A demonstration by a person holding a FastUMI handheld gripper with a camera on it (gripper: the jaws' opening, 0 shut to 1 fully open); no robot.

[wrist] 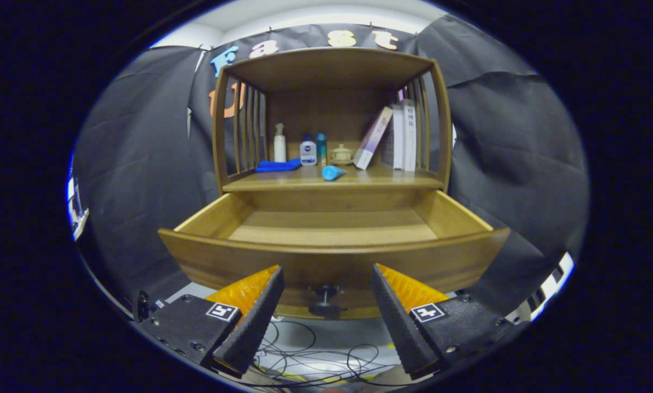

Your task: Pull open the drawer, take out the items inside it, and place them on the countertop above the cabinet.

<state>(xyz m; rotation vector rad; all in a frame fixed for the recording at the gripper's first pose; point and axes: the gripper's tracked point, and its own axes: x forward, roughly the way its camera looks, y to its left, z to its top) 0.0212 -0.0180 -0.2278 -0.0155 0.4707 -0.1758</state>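
Note:
A wooden cabinet stands ahead with its drawer (pixel 332 251) pulled out toward me. The drawer's bare floor (pixel 332 226) shows, with no item visible on the part I see. Its dark round knob (pixel 325 300) sits on the front panel, just ahead of and between my fingers. My gripper (pixel 326 273) is open, its black-and-orange fingers (pixel 261 305) spread wide on either side of the knob and holding nothing. On the countertop (pixel 392 179) above the drawer lies a light blue cone-shaped item (pixel 333 173) near the front edge, and a folded blue cloth (pixel 277 165) further left.
At the back of the countertop stand a white spray bottle (pixel 279 143), a small white-and-blue bottle (pixel 308 151), a teal bottle (pixel 321 148), a small beige lidded pot (pixel 341 154) and several books (pixel 397 136) leaning at the right. Cables (pixel 315 355) lie on the floor below the drawer.

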